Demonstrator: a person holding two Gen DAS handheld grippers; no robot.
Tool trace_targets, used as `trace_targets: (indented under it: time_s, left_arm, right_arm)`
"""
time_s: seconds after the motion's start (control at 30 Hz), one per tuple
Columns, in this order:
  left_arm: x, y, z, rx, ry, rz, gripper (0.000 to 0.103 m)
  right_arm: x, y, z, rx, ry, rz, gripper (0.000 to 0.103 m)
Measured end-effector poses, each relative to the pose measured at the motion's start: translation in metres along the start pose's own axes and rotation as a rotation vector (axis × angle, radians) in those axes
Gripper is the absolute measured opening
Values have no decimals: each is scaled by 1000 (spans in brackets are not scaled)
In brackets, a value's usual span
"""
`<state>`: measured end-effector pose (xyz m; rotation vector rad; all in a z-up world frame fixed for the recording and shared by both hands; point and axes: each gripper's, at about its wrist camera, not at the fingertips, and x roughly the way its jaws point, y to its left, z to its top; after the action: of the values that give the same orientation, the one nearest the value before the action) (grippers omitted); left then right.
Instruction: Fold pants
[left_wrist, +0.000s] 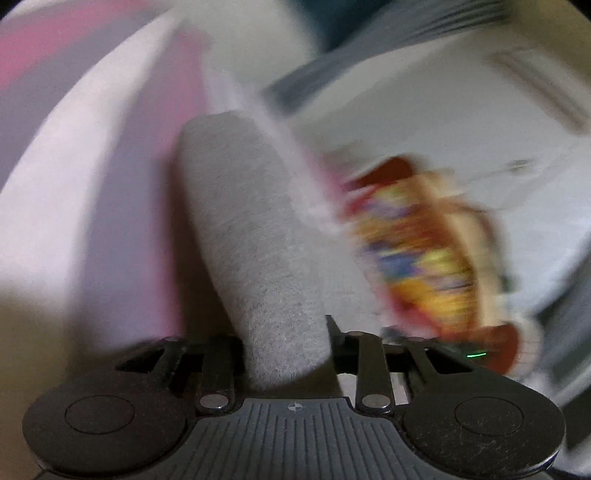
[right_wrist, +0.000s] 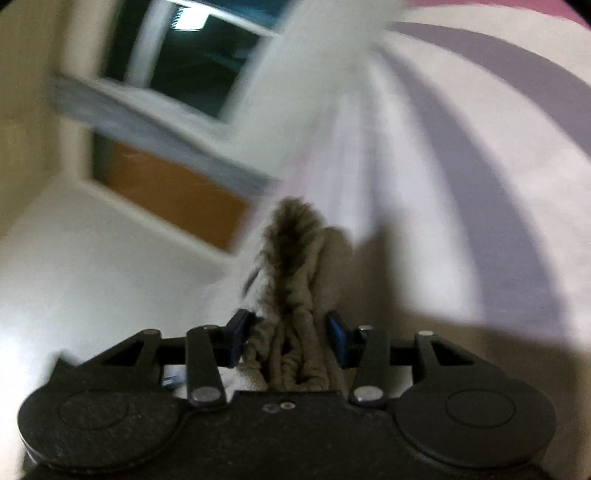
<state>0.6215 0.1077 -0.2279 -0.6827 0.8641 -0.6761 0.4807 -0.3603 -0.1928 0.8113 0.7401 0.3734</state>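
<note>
The left gripper (left_wrist: 284, 347) is pinching a thick roll of soft grey cloth, which looks like part of the pants (left_wrist: 251, 236). The cloth is sitting right between the two fingers, and the jaws are standing narrow and pressing on it from both sides. The roll is reaching away from the gripper toward the far side, over a sheet with pink and purple stripes (left_wrist: 74, 166).

The right gripper (right_wrist: 291, 332) is also holding the pants (right_wrist: 295, 295). Here the cloth is bunched up in wrinkly folds, maybe the stretchy waist or a cuff, but it is hard to be sure. The blue finger pads (right_wrist: 338, 332) are squeezing the bunch from left and right, so the jaws are partly closed on it.

Both pictures are very blurry, so the hands seem to be swinging fast. On the right of the left wrist view there is a bright red and yellow thing (left_wrist: 424, 251), too smeared to name. On the far left of the right wrist view there is a window (right_wrist: 192, 59).

The folding looks like it is in the middle. Both ends of the pants are picked up, so the grabbing part is done. No neat flat fold is showing anywhere. I think what is left is bringing the cloth over, laying it down on the sheet, smoothing it, and letting go.
</note>
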Motion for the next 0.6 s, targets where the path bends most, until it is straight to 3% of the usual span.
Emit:
trace_targets:
  time_s: [0.07, 0.13, 0.2, 0.3, 0.37, 0.4, 0.43, 0.6]
  left_arm:
    - [-2, 7, -11, 18, -44, -33, 40]
    - [-12, 3, -13, -16, -52, -47, 48]
    - [-31, -14, -21, 65, -91, -43, 71]
    - [-43, -23, -29, 78, -122, -7, 74]
    - [-43, -21, -32, 86, -120, 61, 74]
    - [-36, -23, -35, 125, -100, 126, 73]
    - [-33, -25, -34, 159, -98, 152, 73]
    - [-33, -47, -34, 245, -98, 276, 74]
  right_arm:
    - [-5, -12, -5, 36, -26, 70, 49]
    - [-17, -1, -8, 4, -47, 41, 55]
    - [-32, 21, -15, -119, -65, 52, 55]
    - [-38, 44, -27, -188, -33, 127, 62]
    - [-28, 53, -32, -241, -11, 70, 72]
    - [-17, 54, -34, -266, 24, -23, 73]
    - [-3, 55, -34, -283, 77, -133, 81]
    - [1, 77, -52, -380, 113, -229, 92]
